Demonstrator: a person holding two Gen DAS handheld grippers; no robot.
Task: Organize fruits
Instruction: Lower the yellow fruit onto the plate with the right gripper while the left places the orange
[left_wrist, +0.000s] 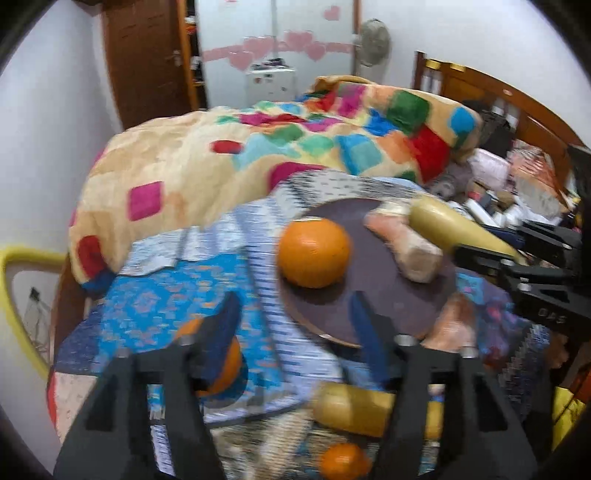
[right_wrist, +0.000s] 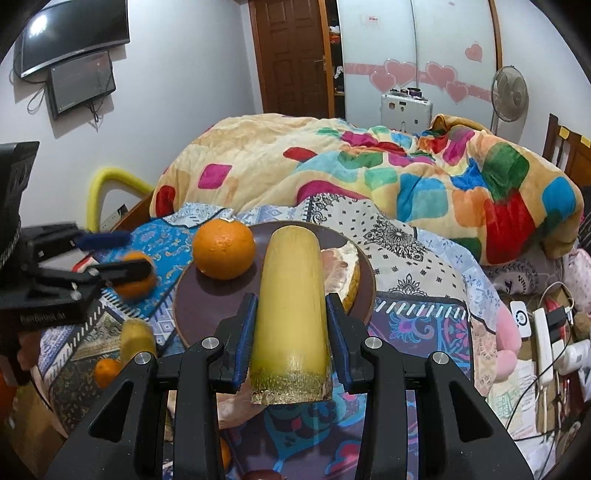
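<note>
Our right tool (right_wrist: 291, 325) gripped pale yellow cut cane-like stalk (right_wrist: 290, 306) over round dark brown plate (right_wrist: 192, 295); left tool (left_wrist: 291, 317) gaped wide, empty. We judged next: lower, release beside orange (right_wrist: 224, 248).

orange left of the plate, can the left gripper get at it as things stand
Probably yes. The left gripper is open and holds nothing, and the orange lies on the bedspread right under its left finger, beside the plate. Nothing covers it. The right gripper is off over the plate.

The right gripper (right_wrist: 290, 325) is clamping a yellow cane piece (right_wrist: 290, 295) between its blue-padded fingers, pointing forward and held level. The left gripper (left_wrist: 295, 332) is reaching forward with its fingers spread apart, gripping nothing, off to the right gripper's left side.
</note>
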